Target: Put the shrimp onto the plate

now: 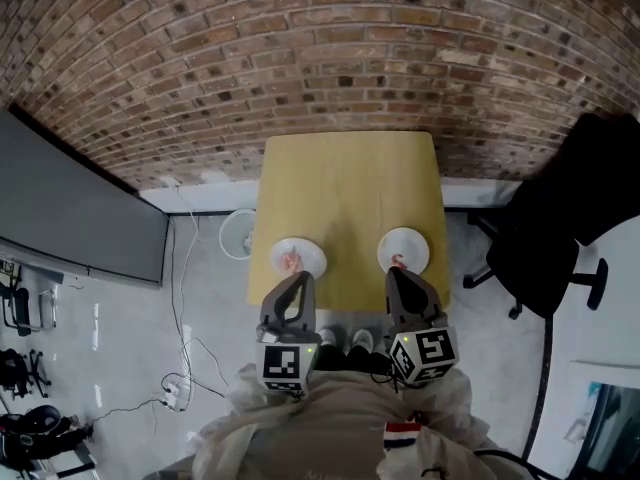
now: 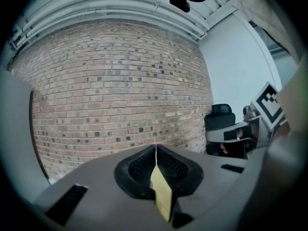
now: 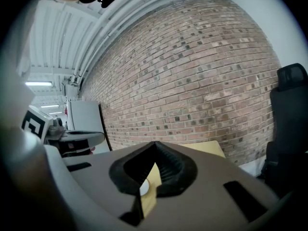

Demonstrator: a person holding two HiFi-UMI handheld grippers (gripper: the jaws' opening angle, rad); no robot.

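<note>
Two white plates sit near the front edge of the yellow table [image 1: 348,183]. The left plate [image 1: 305,251] carries a pinkish shrimp [image 1: 290,262], and the right plate [image 1: 410,242] carries another shrimp [image 1: 400,262]. My left gripper [image 1: 299,280] hovers just short of the left plate, its jaws shut with nothing in them. In the left gripper view [image 2: 156,148] the pads meet in a line, and a sliver of table shows below. My right gripper [image 1: 397,276] hangs just before the right plate, also shut and empty. The right gripper view [image 3: 155,144] shows a bit of plate [image 3: 143,187] through the gap.
A brick wall [image 1: 320,58] stands behind the table. A round white bin [image 1: 238,234] sits on the floor left of the table. A black office chair [image 1: 560,238] is at the right and a dark panel [image 1: 80,218] at the left. Cables [image 1: 185,353] trail across the floor.
</note>
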